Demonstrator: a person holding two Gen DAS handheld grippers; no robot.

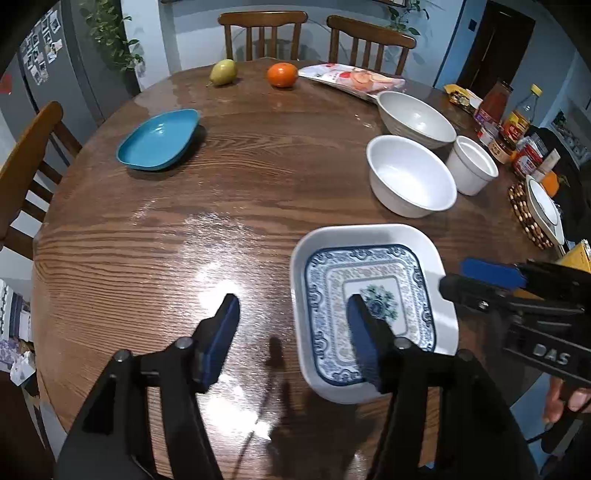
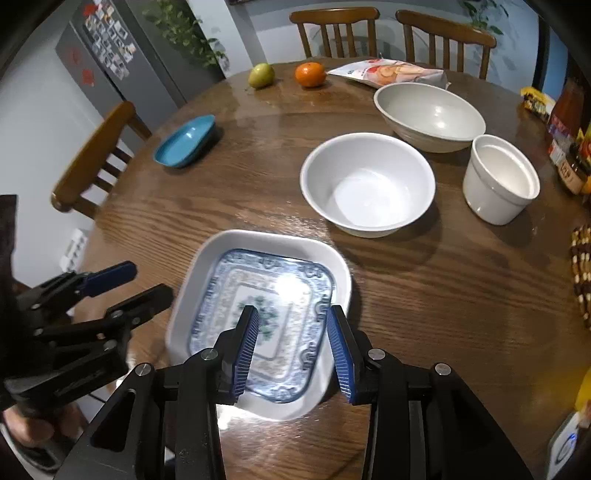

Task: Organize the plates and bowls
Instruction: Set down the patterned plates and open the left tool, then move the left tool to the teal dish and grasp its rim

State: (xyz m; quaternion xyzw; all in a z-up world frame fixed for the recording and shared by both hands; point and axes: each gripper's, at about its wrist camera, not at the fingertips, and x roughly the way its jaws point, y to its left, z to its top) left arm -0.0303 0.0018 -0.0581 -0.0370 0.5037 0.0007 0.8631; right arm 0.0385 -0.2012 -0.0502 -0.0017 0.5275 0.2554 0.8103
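Note:
A blue-patterned square plate (image 1: 369,273) (image 2: 229,295) lies nested inside a white square dish (image 1: 369,232) (image 2: 266,236) near the table's front edge. My left gripper (image 1: 293,306) hovers open over the dish's left rim, with one finger above the bare table and the other above the patterned plate. My right gripper (image 2: 293,314) stands open over the dish's right side, and its pads touch nothing. Each gripper shows in the other's view: the right gripper (image 1: 452,275) and the left gripper (image 2: 153,280). Further off sit a teal dish (image 1: 159,140) (image 2: 186,142), a white bowl (image 1: 412,175) (image 2: 367,184), a larger pale bowl (image 1: 417,118) (image 2: 430,114) and a white cup (image 1: 472,164) (image 2: 500,179).
A pear (image 1: 222,72), an orange (image 1: 282,75) and a snack packet (image 1: 354,79) lie at the round wooden table's far side. Jars and bottles (image 1: 513,129) crowd the right edge beside a beaded trivet (image 1: 528,218). Wooden chairs (image 1: 262,33) ring the table.

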